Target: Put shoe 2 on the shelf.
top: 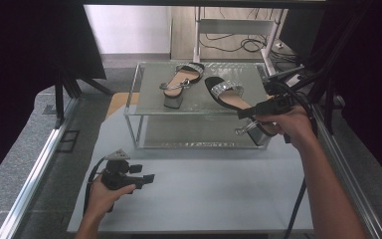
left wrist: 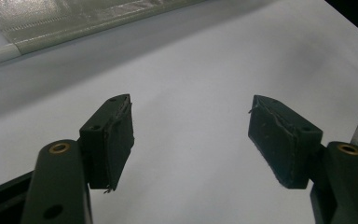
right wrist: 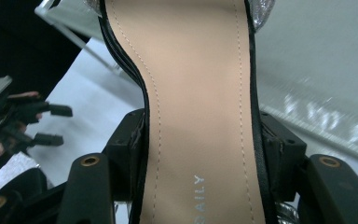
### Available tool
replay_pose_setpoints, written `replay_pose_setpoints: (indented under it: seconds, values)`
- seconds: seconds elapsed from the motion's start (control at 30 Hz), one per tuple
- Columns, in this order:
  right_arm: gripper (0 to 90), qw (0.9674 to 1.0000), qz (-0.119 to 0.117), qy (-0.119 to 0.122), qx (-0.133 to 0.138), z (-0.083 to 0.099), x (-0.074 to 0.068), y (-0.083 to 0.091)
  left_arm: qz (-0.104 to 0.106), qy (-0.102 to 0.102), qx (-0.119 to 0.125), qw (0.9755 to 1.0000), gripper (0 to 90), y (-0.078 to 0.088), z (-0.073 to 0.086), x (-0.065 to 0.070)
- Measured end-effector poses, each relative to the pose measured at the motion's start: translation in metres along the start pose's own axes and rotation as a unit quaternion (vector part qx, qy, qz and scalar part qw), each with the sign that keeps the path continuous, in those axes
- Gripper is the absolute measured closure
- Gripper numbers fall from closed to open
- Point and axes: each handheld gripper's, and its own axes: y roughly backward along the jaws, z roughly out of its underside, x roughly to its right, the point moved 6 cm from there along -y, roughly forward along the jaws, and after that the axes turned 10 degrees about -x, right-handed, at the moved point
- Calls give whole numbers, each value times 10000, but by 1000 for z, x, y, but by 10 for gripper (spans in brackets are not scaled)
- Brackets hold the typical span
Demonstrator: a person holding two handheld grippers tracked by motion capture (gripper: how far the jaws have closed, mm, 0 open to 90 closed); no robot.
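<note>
A black heeled sandal (top: 227, 94) with a glittery strap is held in the air over the right end of a glass shelf (top: 199, 102). My right gripper (top: 258, 110) is shut on its sole near the heel. In the right gripper view the tan insole (right wrist: 200, 116) lies between the two pads (right wrist: 128, 144), which press on its black edges. A matching sandal (top: 181, 82) stands on the shelf's top at the left. My left gripper (top: 146, 179) hovers low over the white table (top: 204, 194), and in the left gripper view its jaws stand open with nothing between them (left wrist: 191, 140).
The glass shelf has a metal frame and stands at the far middle of the table. Aluminium rails run along both table sides (top: 35, 174). Cables and a stand (top: 238, 35) lie on the floor behind. Dark curtains hang at left and right.
</note>
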Motion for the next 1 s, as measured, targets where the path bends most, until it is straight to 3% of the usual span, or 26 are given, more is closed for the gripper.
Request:
replay_pose_setpoints:
  seconds: [0.37, 0.6, 0.83, 1.0]
  values:
    - [420, 9989, 189, -407, 95, -28, 17, -2, 54, -76, 17, 10000, 306, 1, -2, 4]
    - [420, 9982, 303, -515, 92, -43, 22, -4, 77, -72, 39, 9999, 307, 0, -3, 6]
    - [420, 9963, 474, -705, 127, -65, 31, -12, 127, -211, 46, 9997, 310, -4, -5, 16]
    - [420, 9949, 633, -787, 62, -81, 37, -21, 183, -374, -90, 9991, 311, -12, -5, 25]
